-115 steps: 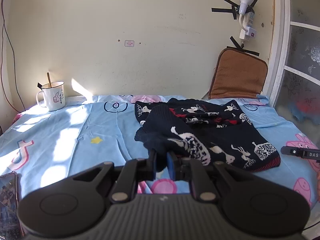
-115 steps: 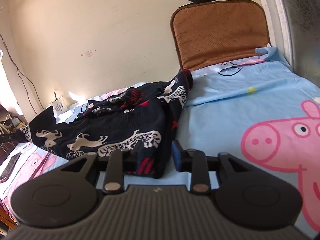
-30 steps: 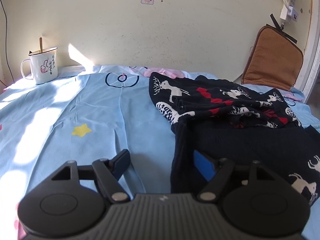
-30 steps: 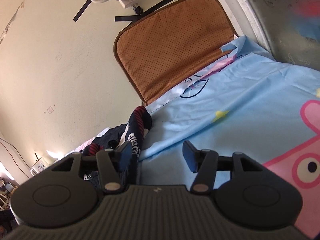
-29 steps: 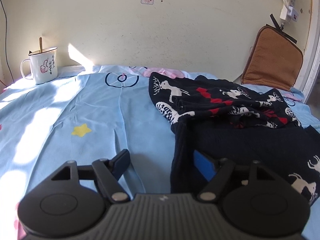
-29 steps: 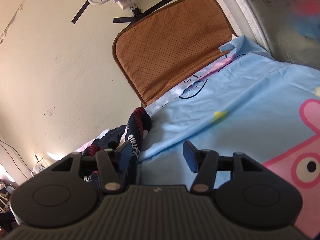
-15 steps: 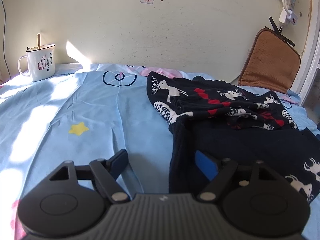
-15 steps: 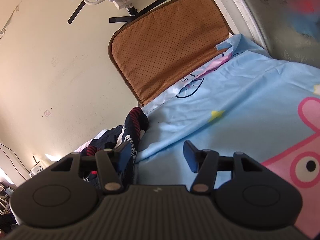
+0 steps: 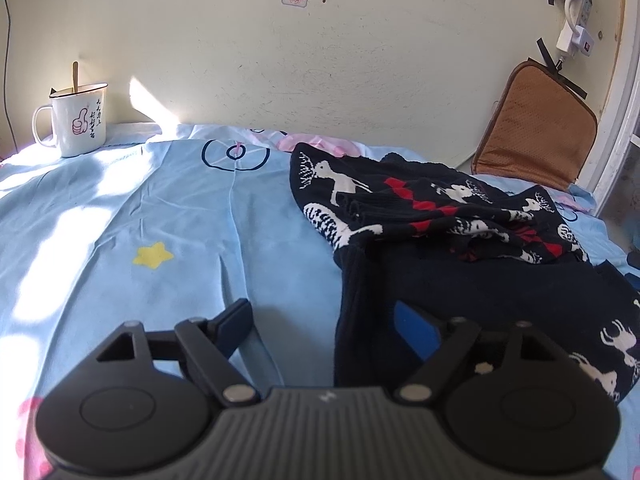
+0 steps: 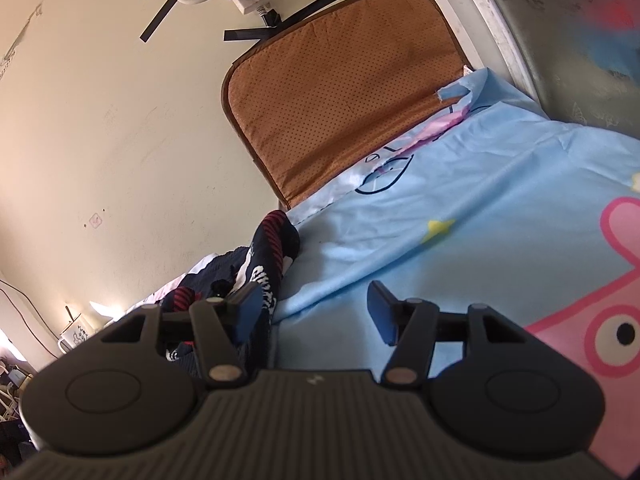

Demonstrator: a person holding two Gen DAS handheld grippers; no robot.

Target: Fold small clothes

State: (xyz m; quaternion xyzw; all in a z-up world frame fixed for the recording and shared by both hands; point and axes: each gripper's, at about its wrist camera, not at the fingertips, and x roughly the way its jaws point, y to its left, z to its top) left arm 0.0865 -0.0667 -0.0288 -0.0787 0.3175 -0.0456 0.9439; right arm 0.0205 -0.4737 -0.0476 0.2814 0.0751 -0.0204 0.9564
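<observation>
The sweater (image 9: pixel 472 264) is a dark knit with white deer and red zigzags, lying on the blue sheet (image 9: pixel 180 240) in the right half of the left wrist view, its far part bunched in loose folds, its near part a flatter dark panel. It looks soft, limp and fairly thick, so it should drape and sag when lifted, grip well between pads, and not be fragile; a pinch is likely to catch more than one layer. The best hold seems to be the straight dark edge running down the lower middle of the frame, between the left gripper's fingers.

The left gripper (image 9: pixel 324 320) has just been opening: its jaws stand wide, one pad over bare sheet, the other over the knit, neither pressing. The right gripper (image 10: pixel 310 312) in its own view is also spread wide, holding nothing, with the sweater's striped cuff just beside its left pad and bare sheet between.

Open room lies to the left, across the sunlit sheet. A mug (image 9: pixel 78 120) stands at upper left, well apart. A brown cushion (image 9: pixel 536 128) leans on the wall at upper right, near the sweater's far end.
</observation>
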